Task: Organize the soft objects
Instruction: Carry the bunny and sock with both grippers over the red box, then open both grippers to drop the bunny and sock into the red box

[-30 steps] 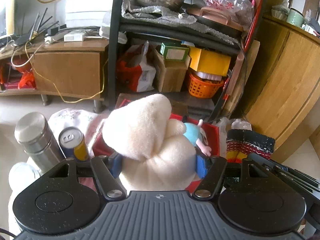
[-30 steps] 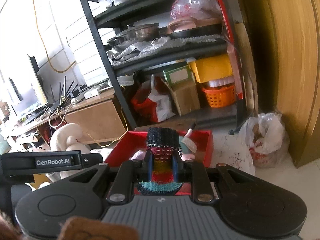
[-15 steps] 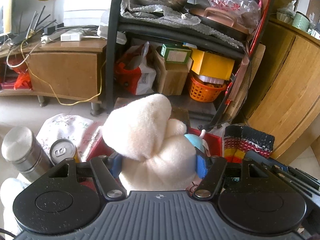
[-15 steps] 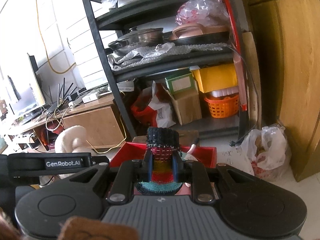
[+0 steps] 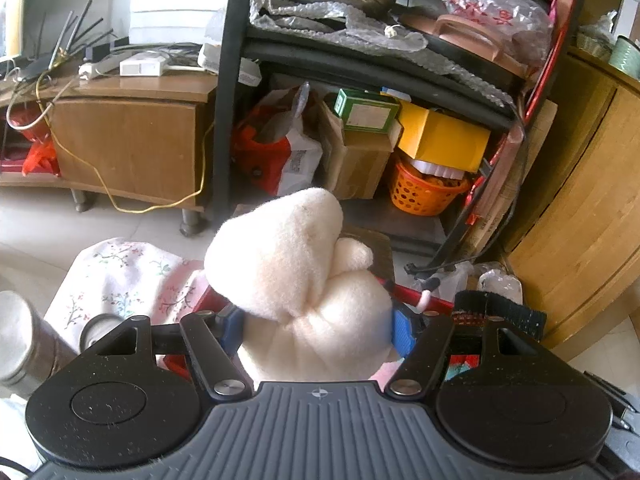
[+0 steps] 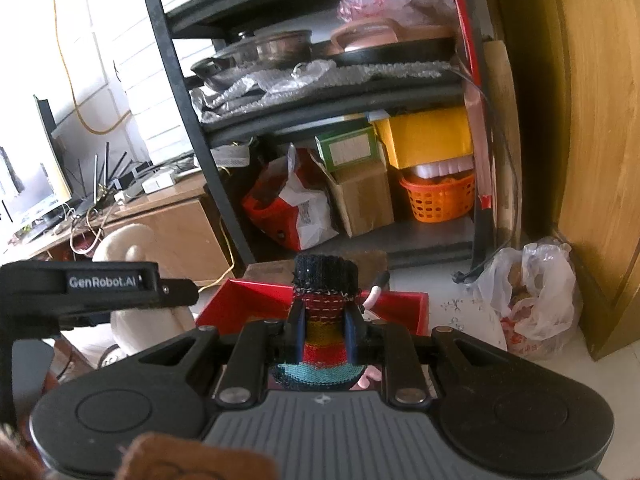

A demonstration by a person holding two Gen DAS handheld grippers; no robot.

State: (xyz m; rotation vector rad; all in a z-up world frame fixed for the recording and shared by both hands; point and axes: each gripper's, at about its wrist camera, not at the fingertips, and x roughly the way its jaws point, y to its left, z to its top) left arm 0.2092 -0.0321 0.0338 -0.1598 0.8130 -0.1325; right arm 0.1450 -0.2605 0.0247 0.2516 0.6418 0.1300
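Cluttered shelves and a wooden cabinet stand behind, with both loads carried above the red tray [image 6: 404, 308].
The left gripper [image 5: 316, 330] clasps a cream plush toy [image 5: 296, 276]; the right gripper [image 6: 322, 338] pinches a striped knitted sock [image 6: 324, 320]. Next, I think, each must be lowered into the tray and released. Only the right view shows the tray's open inside; only the left shows the floral cloth [image 5: 120, 276].

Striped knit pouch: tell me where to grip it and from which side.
Grip the striped knit pouch across its narrow middle band, coming from its teal closed end, as the right tongs do now. The knit squeezes flat there, and the dark cuff stays free.
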